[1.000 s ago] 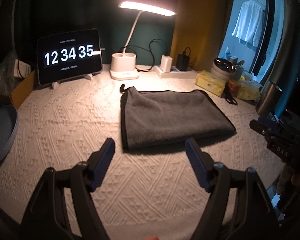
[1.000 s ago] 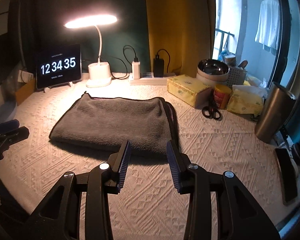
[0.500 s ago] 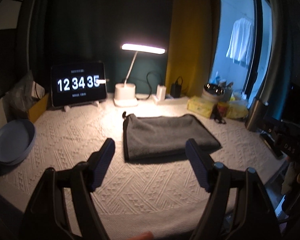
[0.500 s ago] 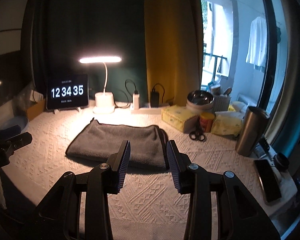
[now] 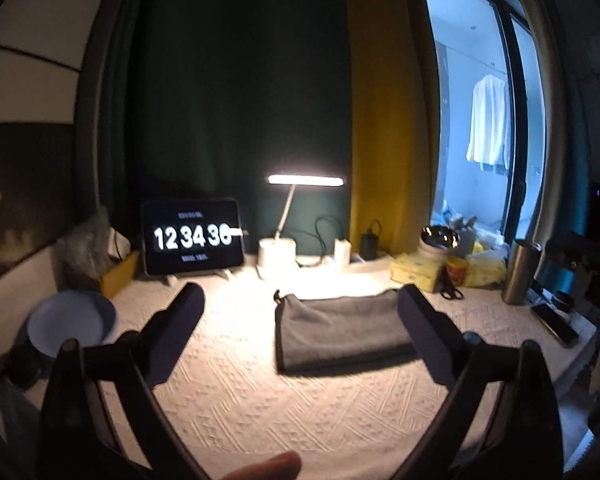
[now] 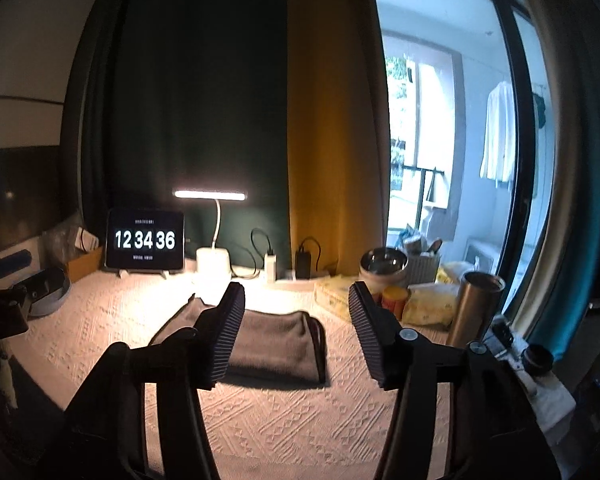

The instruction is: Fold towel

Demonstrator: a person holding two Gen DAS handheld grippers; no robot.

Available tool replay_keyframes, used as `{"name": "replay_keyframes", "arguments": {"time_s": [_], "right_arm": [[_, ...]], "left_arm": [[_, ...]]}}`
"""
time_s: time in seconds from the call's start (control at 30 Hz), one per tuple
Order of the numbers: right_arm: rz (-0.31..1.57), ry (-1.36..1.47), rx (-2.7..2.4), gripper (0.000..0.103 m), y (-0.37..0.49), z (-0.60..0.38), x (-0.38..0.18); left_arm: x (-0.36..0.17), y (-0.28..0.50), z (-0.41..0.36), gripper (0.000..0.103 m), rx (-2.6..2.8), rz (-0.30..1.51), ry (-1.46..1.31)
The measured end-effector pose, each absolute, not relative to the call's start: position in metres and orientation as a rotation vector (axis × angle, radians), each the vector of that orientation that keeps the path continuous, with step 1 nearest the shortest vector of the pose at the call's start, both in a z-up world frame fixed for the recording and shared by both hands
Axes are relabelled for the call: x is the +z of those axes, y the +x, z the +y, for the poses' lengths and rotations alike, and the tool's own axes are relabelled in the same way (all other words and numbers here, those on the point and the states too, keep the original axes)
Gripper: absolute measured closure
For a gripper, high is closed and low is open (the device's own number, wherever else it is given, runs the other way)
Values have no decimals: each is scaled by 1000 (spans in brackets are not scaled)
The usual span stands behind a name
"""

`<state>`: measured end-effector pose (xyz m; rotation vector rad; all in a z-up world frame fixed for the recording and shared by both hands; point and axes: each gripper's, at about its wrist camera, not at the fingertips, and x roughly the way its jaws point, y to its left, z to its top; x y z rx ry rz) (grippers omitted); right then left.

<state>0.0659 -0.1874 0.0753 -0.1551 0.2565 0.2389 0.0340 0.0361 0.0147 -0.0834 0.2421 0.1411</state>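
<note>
A grey towel (image 5: 342, 330) lies folded flat on the white textured tablecloth (image 5: 260, 400), under the desk lamp. It also shows in the right wrist view (image 6: 272, 340). My left gripper (image 5: 300, 320) is open and empty, held up and back from the towel. My right gripper (image 6: 296, 328) is open and empty, also raised well short of the towel. Neither touches the cloth. The right gripper shows at the right edge of the left wrist view (image 5: 592, 264).
A clock tablet (image 5: 192, 238), a lit desk lamp (image 5: 278, 252) and chargers stand at the back. A blue plate (image 5: 66, 322) sits left. A tissue box (image 5: 414, 270), scissors (image 5: 450, 290), a steel bowl (image 6: 382, 266), a metal tumbler (image 6: 476, 308) and a phone (image 5: 554, 324) crowd the right.
Both grippers have pulled up and back from the towel, which now looks smaller and farther. The right gripper's jaws have opened wider. The towel has not moved.
</note>
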Motion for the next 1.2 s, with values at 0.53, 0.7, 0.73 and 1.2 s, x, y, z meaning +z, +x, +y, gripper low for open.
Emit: {"name": "replay_keyframes", "arguments": {"time_s": [0.53,0.7,0.73,1.2], "right_arm": [[169,-156,256,43,44,-187,93],[168,-155,257,43,44,-187,93],[169,-155,257,43,44,-187,93],[182,-146,254,43,45,-189,91]], "left_arm": [[41,7,42,4,167,140,-86],[41,5,41,4,170,132,-83],[41,6,41,4,169,133,-83],[41,8,39,4,158,151,-88]]}}
